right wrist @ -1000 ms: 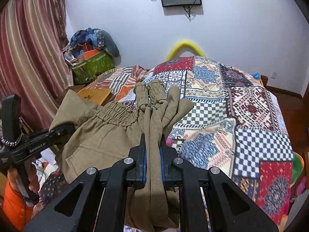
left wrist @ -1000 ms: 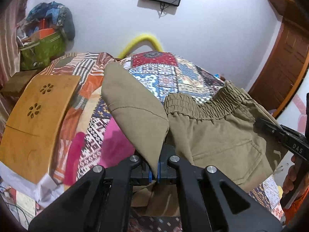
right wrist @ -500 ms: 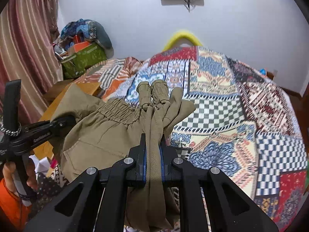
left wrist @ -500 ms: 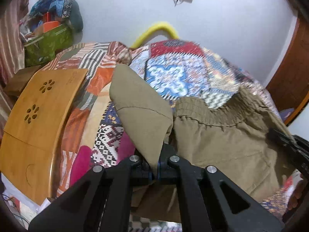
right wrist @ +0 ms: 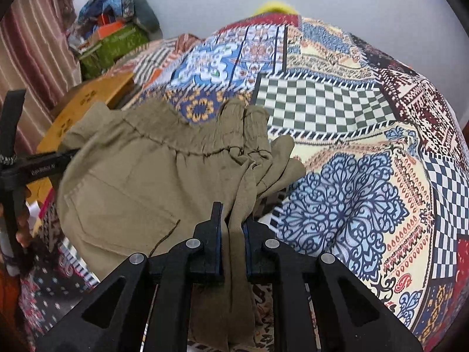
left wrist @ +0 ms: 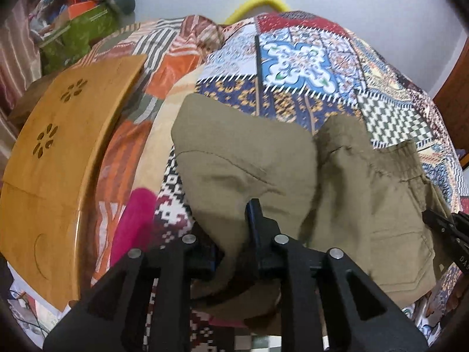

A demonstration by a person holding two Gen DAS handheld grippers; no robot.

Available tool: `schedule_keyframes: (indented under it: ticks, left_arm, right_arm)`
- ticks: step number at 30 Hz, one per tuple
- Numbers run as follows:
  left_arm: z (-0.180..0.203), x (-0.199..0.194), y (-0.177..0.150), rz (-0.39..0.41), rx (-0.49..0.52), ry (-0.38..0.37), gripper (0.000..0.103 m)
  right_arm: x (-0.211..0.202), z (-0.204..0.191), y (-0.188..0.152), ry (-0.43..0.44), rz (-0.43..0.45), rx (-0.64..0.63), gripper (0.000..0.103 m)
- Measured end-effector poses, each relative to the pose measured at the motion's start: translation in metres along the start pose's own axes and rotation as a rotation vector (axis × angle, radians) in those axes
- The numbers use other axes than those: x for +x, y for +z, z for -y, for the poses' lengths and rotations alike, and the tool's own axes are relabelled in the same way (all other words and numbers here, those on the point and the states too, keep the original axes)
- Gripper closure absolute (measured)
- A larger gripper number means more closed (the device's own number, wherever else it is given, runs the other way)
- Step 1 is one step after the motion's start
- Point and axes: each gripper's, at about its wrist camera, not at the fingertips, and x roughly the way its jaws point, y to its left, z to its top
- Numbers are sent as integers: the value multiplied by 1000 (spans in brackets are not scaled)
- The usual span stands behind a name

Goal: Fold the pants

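Observation:
Olive khaki pants [left wrist: 366,193] lie folded over on the patchwork bed quilt [left wrist: 296,58], waistband away from me. My left gripper [left wrist: 234,243] has its jaws spread, with a loose flap of the pants [left wrist: 234,158] draped between the fingers. In the right wrist view the pants [right wrist: 140,176] spread to the left with the elastic waistband [right wrist: 187,138] across the top. My right gripper [right wrist: 231,231] has its jaws slightly parted around a bunched strip of pants fabric [right wrist: 237,252]. The left gripper [right wrist: 38,167] shows at that view's left edge.
A wooden lap table [left wrist: 58,152] lies at the bed's left side. A green bag and piled clothes [left wrist: 85,26] sit in the far left corner by a striped curtain [right wrist: 38,44]. A yellow hoop [left wrist: 261,0] stands behind the bed. The quilt [right wrist: 366,146] stretches right.
Both grippers have lowered toward the bed and tilted down. The pants have dropped onto the quilt. Both jaws have parted, the left widely, the right slightly.

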Motion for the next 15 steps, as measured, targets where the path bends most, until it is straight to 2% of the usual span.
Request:
schedule_keyframes:
  ticks: [1,3,6,9,15]
  left_arm:
    - [-1,1,-1,-4,3,9,81]
    - [-4,1,-4,-11,13,37,74]
    - [-16,3,-10,-31,-18,56,73]
    - [-24,2,-13,-38,-46,49,73]
    - [-25,-21,-20,-32,-27,110,73]
  right_arm:
    - [1,-1,-1,-4,-5,-17,87]
    - [2,-5,-3,-28,-13,-61,86]
    - [7,-8,-6,-52,-37,-103,80]
    - [13,-6,-7,-53,-64,-98,75]
    - [-4,6,0,-24,-109,-54,68]
